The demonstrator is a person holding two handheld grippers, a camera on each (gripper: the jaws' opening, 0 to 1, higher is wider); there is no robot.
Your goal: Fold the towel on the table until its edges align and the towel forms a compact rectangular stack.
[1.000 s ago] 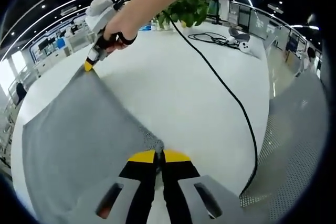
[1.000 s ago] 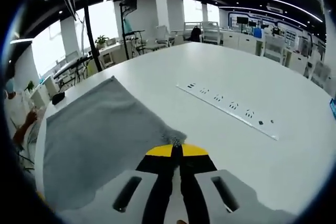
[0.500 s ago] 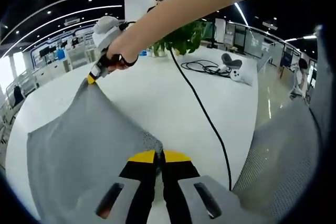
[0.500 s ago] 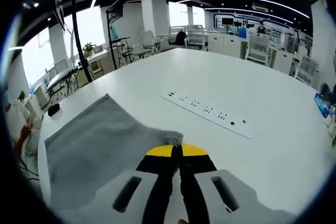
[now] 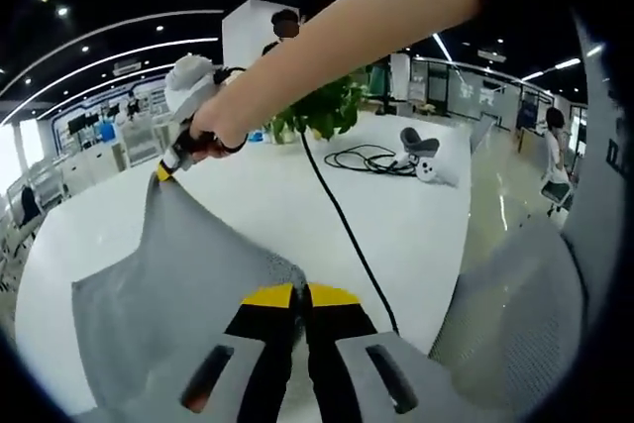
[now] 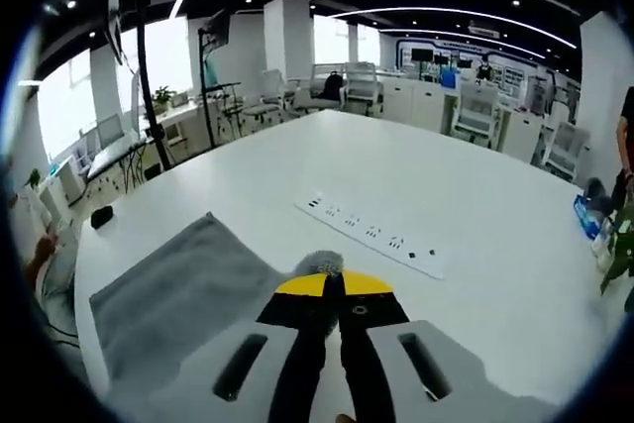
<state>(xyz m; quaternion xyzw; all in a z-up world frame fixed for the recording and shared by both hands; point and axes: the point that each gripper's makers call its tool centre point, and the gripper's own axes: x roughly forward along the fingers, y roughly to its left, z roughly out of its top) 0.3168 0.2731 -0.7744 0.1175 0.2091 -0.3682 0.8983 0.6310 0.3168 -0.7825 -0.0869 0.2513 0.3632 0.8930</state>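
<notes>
We've got the towel (image 5: 168,284) on the table (image 5: 396,205), the cable (image 5: 342,230) to its right, the plant (image 5: 327,111) behind, the power strip (image 6: 376,237) beyond the towel.

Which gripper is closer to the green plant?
The right gripper. In the left gripper view it holds a towel corner far across the table, close beside the plant. The left gripper pinches the near corner, farther away.
</notes>
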